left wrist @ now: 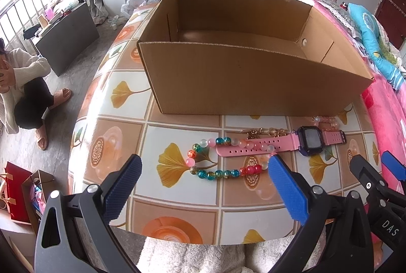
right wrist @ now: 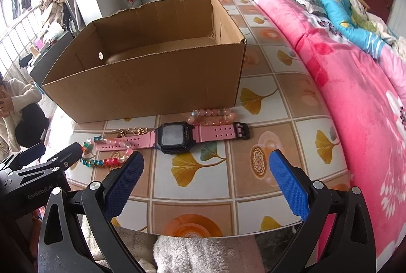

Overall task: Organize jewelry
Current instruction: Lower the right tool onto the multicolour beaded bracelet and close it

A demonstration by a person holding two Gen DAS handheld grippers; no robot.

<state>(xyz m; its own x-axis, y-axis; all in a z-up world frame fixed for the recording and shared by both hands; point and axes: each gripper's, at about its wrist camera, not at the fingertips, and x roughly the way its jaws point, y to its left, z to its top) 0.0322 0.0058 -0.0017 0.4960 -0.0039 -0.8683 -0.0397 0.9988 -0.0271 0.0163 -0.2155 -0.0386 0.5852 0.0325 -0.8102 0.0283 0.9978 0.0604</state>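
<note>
Both claws, left claw (left wrist: 203,171) and right claw (right wrist: 206,166), are hovering wide open over the tabletop's (right wrist: 291,85) near edge, where a beaded bracelet (left wrist: 218,158) and pink watch (right wrist: 175,137) are lying before a cardboard box (right wrist: 152,85).

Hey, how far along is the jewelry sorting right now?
Nothing looks done: the cardboard box appears empty. Neither the left gripper nor the right gripper holds anything; both have open jaws. The multicolored bead bracelet, pink watch, pink bead bracelet and gold chain remain on the table.
</note>
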